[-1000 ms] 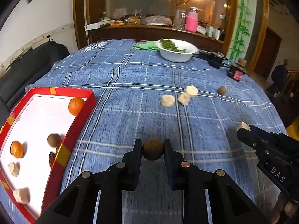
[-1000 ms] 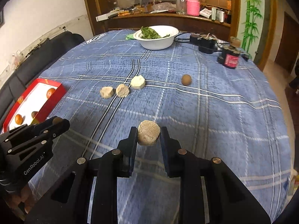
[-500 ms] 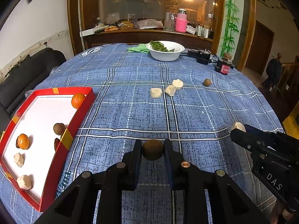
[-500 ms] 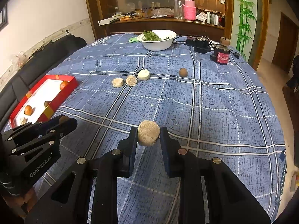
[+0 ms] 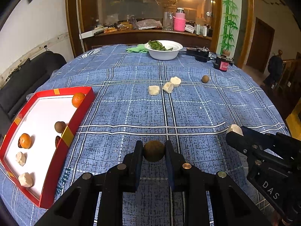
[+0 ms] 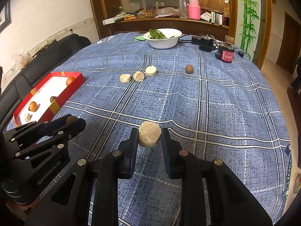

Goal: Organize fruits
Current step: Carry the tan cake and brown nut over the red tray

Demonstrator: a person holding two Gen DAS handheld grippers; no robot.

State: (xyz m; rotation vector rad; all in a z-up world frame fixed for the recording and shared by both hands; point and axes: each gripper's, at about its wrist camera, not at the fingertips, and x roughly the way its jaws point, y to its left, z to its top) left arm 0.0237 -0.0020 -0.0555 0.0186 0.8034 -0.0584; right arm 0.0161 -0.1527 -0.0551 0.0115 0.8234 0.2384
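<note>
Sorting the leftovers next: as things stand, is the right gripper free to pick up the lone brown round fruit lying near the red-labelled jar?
Probably not yet: the right gripper is shut on a pale beige lump. Nothing blocks the brown round fruit.

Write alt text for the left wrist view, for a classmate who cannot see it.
The left gripper holds a round brown fruit between its jaws above a blue checked tablecloth. A red tray at the left holds two oranges, brown fruits and pale chunks; three pale chunks and another brown fruit lie farther off. The right gripper enters at right with a pale chunk.
</note>
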